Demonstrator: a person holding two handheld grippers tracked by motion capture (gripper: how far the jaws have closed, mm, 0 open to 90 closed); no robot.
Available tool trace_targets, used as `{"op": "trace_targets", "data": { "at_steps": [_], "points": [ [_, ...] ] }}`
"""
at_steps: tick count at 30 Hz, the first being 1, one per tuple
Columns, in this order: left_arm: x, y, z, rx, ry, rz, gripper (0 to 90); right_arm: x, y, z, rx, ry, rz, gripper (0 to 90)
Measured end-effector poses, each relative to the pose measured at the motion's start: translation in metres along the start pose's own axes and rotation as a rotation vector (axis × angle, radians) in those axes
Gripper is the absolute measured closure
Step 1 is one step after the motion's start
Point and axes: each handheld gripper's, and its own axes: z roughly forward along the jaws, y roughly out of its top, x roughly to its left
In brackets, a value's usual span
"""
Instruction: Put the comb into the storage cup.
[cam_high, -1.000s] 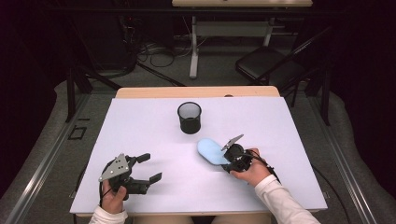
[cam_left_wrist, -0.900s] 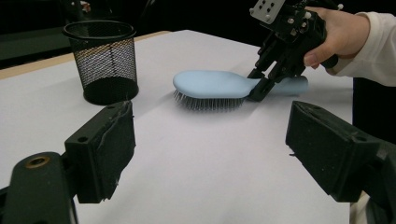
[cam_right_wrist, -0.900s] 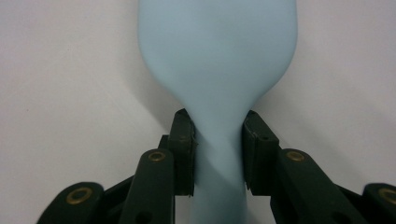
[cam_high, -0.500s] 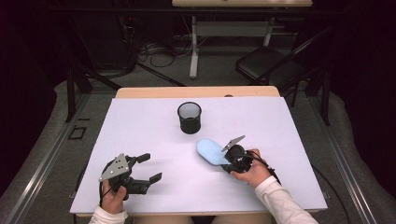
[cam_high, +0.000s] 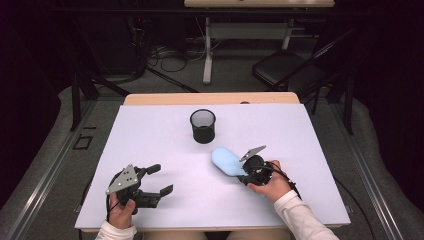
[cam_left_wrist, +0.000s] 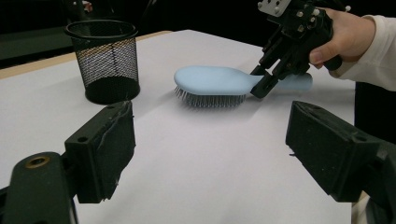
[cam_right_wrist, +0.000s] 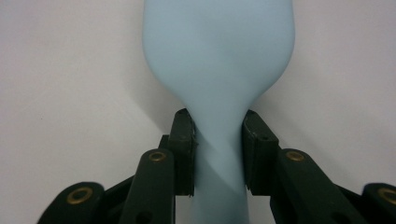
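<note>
Near the front-left corner of the bench (cam_high: 165, 145): left tongs (cam_high: 159, 179) held just above the white surface, jaws spread wide apart, nothing between them. In the left gripper view, empty white surface between the two black jaws.

Further in, right of centre: right tongs (cam_high: 243, 176) clamped on the narrow neck of the pale blue hairbrush (cam_high: 226, 161), one pad pressed on each side where the handle widens into the head, as seen in the right gripper view on the hairbrush (cam_right_wrist: 219, 70). Brush lying bristles down, head pointed toward the middle of the bench; from the left gripper view, hard to tell whether the bristles touch the surface or hover just over it.

Beyond that, toward the back edge and near the middle: black mesh cup (cam_high: 203, 125), upright, apparently empty, a short gap away from the brush head.

Judged progress: grasp secured, lift and carry not yet done; likely remaining, bringing the brush over to the cup and setting it in.

No brand, label or legible writing anywhere on brush, cup or bench.
</note>
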Motion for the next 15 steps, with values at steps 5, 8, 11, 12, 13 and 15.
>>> {"op": "trace_targets", "data": {
  "at_steps": [5, 8, 11, 12, 13, 15],
  "points": [
    [0.0, 0.0, 0.0, -0.001, 0.005, -0.005, 15.5, 0.0, 0.001, -0.005, -0.027, 0.002, 0.009, 69.0],
    [0.0, 0.0, 0.0, -0.002, 0.005, -0.009, 15.5, 0.001, 0.001, -0.007, -0.045, 0.001, 0.004, 69.0],
    [0.001, 0.0, 0.0, 0.0, 0.003, -0.009, 15.6, 0.002, 0.002, -0.008, -0.051, 0.002, 0.006, 69.0],
    [0.001, 0.0, 0.0, 0.0, 0.003, -0.01, 15.5, 0.003, 0.002, -0.009, -0.056, 0.003, 0.005, 69.1],
    [0.0, 0.0, 0.0, 0.0, 0.007, -0.01, 15.5, 0.003, 0.003, -0.01, -0.061, 0.004, 0.006, 69.1],
    [0.0, 0.0, 0.001, -0.001, 0.006, -0.012, 15.6, 0.003, 0.004, -0.011, -0.065, 0.005, 0.007, 69.1]
  ]
}}
